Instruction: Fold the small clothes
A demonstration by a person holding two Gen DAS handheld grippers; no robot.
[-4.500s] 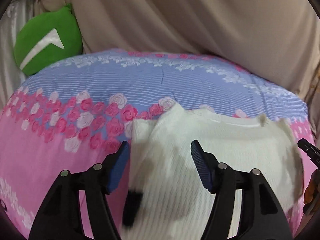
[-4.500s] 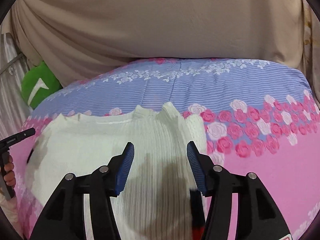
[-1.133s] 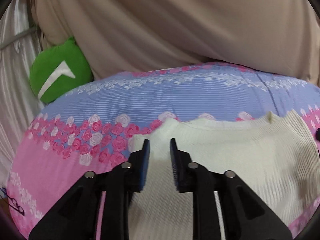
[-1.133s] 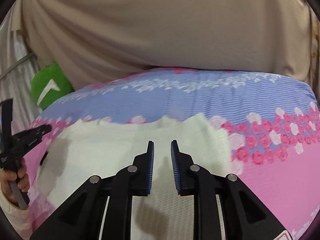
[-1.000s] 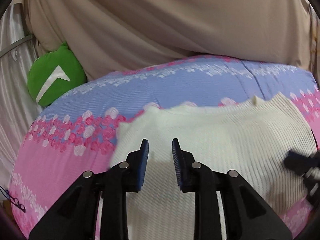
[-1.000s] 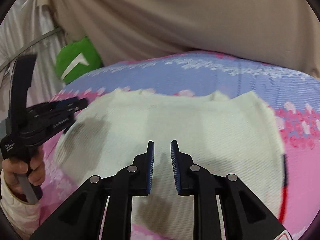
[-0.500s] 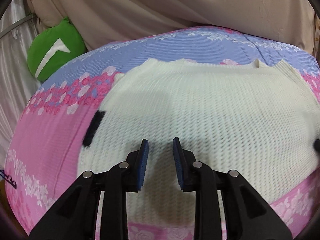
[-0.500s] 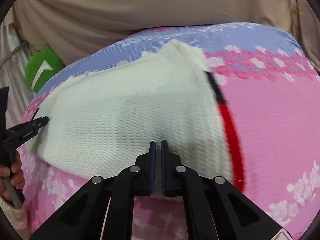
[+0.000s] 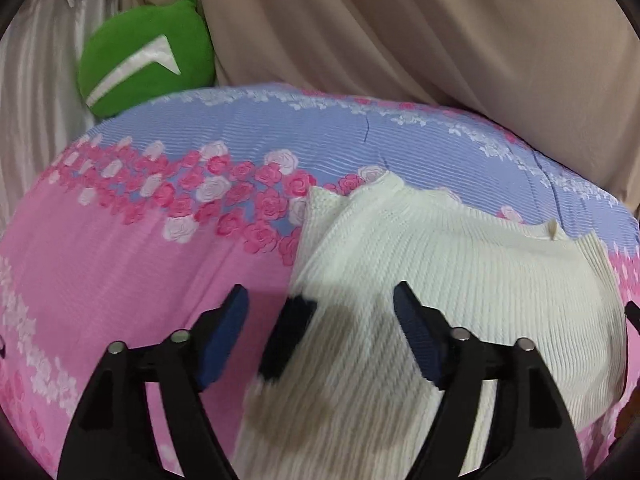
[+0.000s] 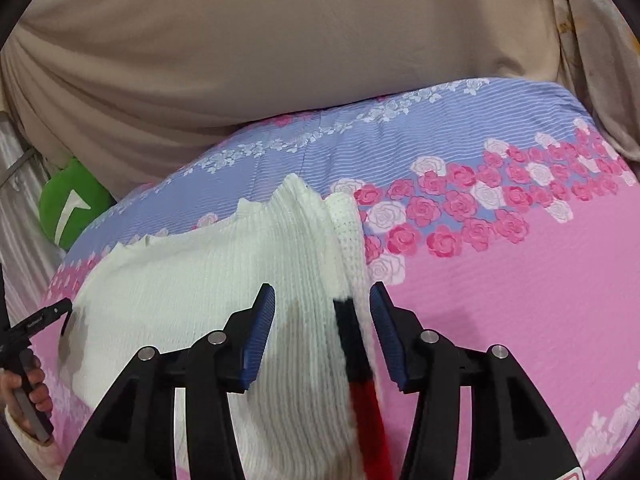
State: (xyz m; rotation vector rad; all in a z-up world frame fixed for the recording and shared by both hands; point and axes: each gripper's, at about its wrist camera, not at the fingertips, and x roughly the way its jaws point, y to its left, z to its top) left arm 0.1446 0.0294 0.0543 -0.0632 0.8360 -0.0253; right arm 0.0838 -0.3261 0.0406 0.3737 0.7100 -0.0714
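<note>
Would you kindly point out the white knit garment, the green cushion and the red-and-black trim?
white knit garment (image 9: 460, 264), left wrist view, ribbed top layer.
green cushion (image 9: 148, 60), left wrist view, its front face.
red-and-black trim (image 10: 366, 404), right wrist view, the red part, garment's right edge.

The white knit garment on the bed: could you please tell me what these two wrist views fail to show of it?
- Near hem of the white knit garment: cut off by the bottom edge in both views, partly behind the gripper frames.
- Its black trim: blurred in the left wrist view.
- Its red trim: runs out of frame in the right wrist view.
- Underlying layers: covered by the top layer.
</note>
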